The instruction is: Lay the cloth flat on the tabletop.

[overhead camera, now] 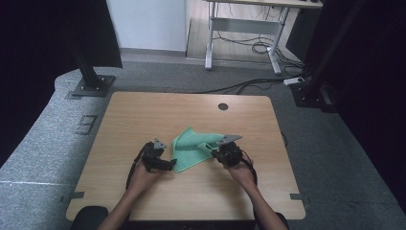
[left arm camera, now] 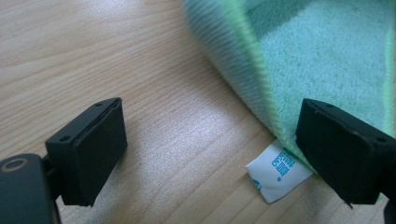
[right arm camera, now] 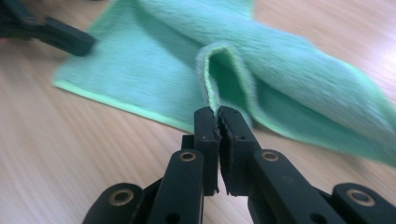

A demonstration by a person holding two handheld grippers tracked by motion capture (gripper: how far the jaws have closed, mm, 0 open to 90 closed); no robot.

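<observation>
A green cloth (overhead camera: 192,146) lies rumpled on the wooden table (overhead camera: 143,115), between the two hands. My right gripper (right arm camera: 217,112) is shut on the cloth (right arm camera: 280,74), pinching a corner fold and lifting it off the wood. In the high view the right gripper (overhead camera: 214,150) sits at the cloth's right corner. My left gripper (overhead camera: 173,164) rests low at the cloth's near left corner. In the left gripper view its jaws stand wide apart: one fingertip (left arm camera: 91,151) is over bare wood, the other at the cloth's edge (left arm camera: 322,56), beside a white care label (left arm camera: 276,170).
A round cable hole (overhead camera: 223,106) sits near the table's far edge. Bare wood lies all around the cloth. Black stand bases (overhead camera: 91,86) flank the table's far corners, with cables and a desk frame on the floor beyond.
</observation>
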